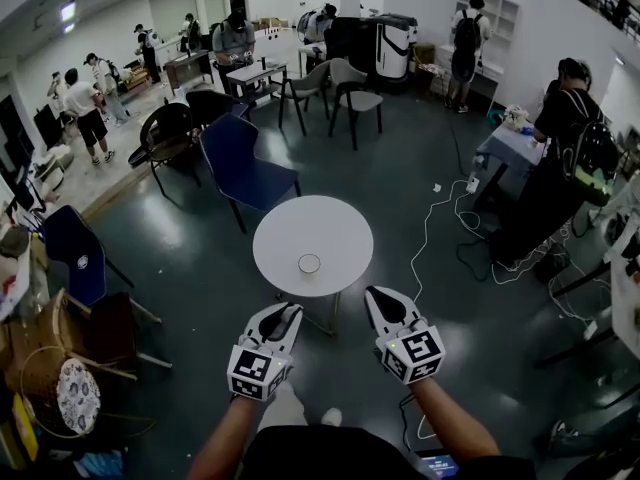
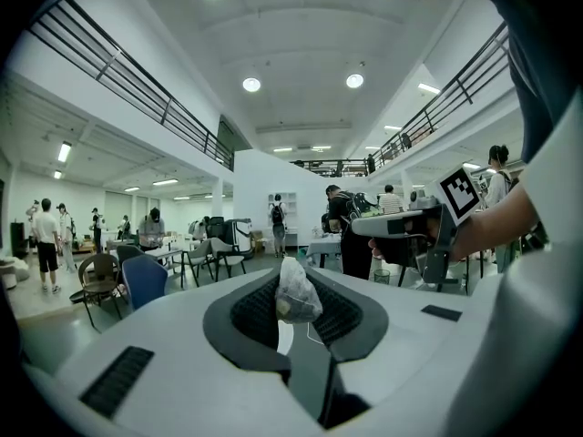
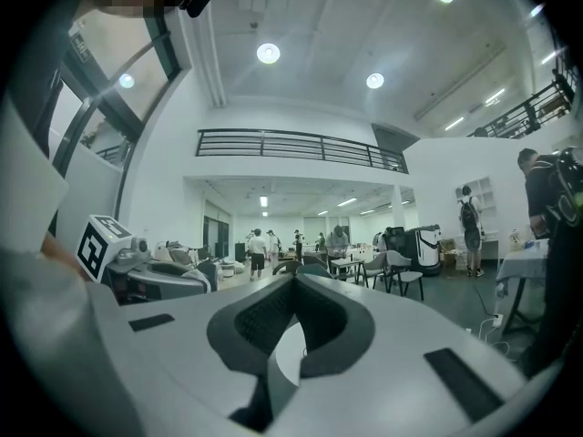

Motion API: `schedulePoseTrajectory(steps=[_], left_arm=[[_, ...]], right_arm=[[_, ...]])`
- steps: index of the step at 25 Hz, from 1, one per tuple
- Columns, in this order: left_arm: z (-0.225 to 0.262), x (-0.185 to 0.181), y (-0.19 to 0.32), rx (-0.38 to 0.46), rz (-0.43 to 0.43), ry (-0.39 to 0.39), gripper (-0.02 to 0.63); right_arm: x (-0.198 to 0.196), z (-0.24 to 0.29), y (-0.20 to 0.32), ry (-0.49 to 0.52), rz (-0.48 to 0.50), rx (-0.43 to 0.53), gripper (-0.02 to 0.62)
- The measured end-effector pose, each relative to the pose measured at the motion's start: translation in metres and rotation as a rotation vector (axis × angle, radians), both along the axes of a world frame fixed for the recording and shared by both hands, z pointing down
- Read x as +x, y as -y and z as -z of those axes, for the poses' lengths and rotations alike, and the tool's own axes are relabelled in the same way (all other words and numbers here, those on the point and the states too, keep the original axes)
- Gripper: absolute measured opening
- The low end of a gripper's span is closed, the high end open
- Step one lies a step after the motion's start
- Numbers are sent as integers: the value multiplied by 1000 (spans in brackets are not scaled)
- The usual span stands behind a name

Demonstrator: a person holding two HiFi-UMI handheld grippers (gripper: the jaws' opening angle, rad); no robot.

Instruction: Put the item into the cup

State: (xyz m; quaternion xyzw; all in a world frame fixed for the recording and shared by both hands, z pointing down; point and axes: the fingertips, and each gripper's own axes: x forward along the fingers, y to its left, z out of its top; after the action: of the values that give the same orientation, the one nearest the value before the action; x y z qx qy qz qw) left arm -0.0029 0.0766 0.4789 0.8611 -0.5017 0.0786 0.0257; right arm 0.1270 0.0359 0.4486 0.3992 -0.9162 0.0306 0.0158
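White cup [image 1: 309, 263] sits at 6 o'clock on the round desk [image 1: 300, 218], near its edge. The left gripper [image 1: 288, 312] is clamped on the crinkly wrapped item [image 2: 296, 291], the right gripper [image 1: 376, 294] is closed and empty, both over open floor [image 1: 200, 268].

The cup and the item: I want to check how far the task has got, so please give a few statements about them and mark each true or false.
1. The cup stands on the round white table. True.
2. The item already lies in the cup. False: it is clamped in the left gripper, which is short of the table's near edge.
3. The right gripper holds a second item. False: its jaws are together with nothing between them.
4. A blue chair stands beyond the table. True.
5. The cup lies tipped on its side. False: it stands upright, mouth up.
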Motion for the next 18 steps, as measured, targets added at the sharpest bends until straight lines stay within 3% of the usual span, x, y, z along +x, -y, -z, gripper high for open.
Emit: schedulePoseTrajectory(steps=[18], left_arm=[[-5,-22,36,-4,10,7,74]], right_arm=[[-20,-4,37,9,4,2,17]])
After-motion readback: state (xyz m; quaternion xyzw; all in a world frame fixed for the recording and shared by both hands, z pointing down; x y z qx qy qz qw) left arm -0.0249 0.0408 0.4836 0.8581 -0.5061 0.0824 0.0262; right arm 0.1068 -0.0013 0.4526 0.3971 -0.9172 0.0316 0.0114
